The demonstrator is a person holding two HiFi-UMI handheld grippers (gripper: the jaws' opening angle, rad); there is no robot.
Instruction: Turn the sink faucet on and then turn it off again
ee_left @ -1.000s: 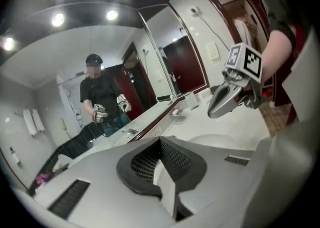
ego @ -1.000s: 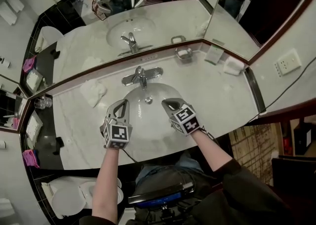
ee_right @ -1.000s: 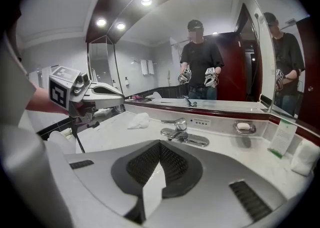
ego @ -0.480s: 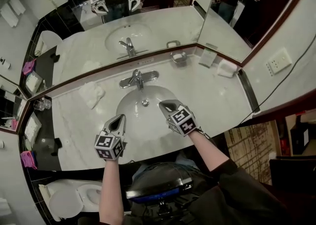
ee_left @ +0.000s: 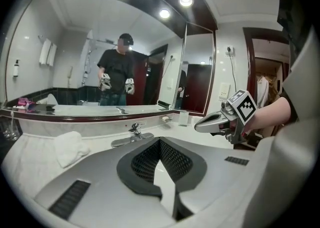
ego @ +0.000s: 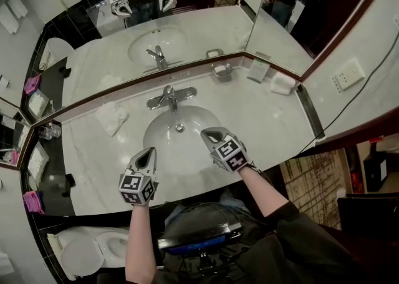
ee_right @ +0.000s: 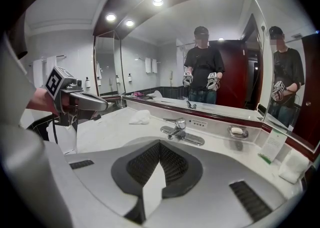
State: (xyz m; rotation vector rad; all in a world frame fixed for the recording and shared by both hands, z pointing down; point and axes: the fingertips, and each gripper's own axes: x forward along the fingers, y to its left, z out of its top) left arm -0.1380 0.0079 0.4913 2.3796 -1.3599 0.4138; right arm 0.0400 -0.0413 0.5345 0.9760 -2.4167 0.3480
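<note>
Left gripper [ego: 148, 153] drawn back from sink basin [ego: 167, 144] toward counter [ego: 93, 173] front, seemingly rolled.

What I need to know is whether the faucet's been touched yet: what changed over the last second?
The left gripper drew back from the basin toward the person and the counter's front edge. The right gripper barely shifted. Both stayed shut and empty; the faucet stayed untouched.

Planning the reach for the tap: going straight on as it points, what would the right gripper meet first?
Likely the faucet, dead ahead of the right gripper; tilted downward, it might touch the sink basin first.
</note>
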